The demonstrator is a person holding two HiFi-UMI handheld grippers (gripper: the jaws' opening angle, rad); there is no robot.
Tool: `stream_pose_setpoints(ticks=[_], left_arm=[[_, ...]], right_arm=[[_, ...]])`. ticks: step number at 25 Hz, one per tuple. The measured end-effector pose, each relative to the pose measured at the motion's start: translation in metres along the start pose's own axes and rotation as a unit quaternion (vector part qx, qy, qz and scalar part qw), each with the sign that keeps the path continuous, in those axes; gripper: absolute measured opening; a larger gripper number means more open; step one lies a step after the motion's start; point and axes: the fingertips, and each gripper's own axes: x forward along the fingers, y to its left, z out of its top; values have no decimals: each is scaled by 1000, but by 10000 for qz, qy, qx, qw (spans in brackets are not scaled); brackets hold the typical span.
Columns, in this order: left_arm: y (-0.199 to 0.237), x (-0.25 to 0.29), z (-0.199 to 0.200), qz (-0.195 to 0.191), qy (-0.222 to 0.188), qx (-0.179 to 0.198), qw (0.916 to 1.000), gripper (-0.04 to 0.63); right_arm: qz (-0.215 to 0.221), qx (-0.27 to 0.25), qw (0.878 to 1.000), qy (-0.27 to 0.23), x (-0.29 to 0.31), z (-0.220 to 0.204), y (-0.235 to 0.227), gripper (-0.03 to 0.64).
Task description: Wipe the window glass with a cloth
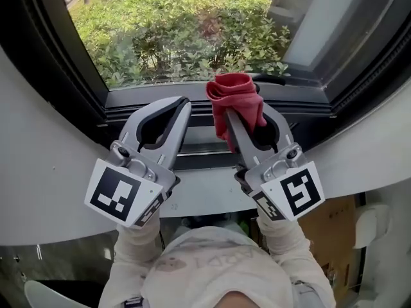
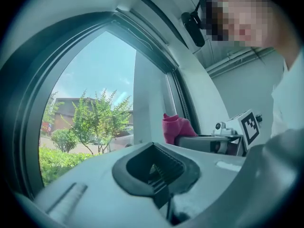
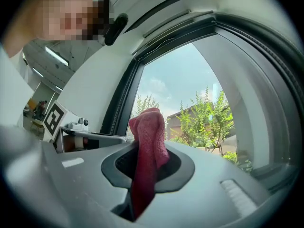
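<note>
Cloth (image 1: 235, 95) sits pinched in right gripper (image 1: 244, 115) before window glass (image 1: 180, 31).

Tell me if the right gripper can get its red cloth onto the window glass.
Probably yes: the right gripper holds the cloth close to the window glass, with nothing visible between them.

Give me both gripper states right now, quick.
Left gripper: shut, nothing between its jaws.
Right gripper: shut on the red cloth.
</note>
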Motion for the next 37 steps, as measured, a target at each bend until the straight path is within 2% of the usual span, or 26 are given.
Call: stream_pose_setpoints(ticks=[7,20,37], left_arm=[[-28,5,-13,-186,128,-63,9997,100],[-40,10,-1,-150,-36,-18,9999,100],[-61,12,11,-169,-37,118,9998,100]], right_arm=[[26,183,9998,1,-17,1,-3,72],[177,309,9994,-14,-27,5,-5,71],[216,388,9989,-145,-46,17,-7,71]])
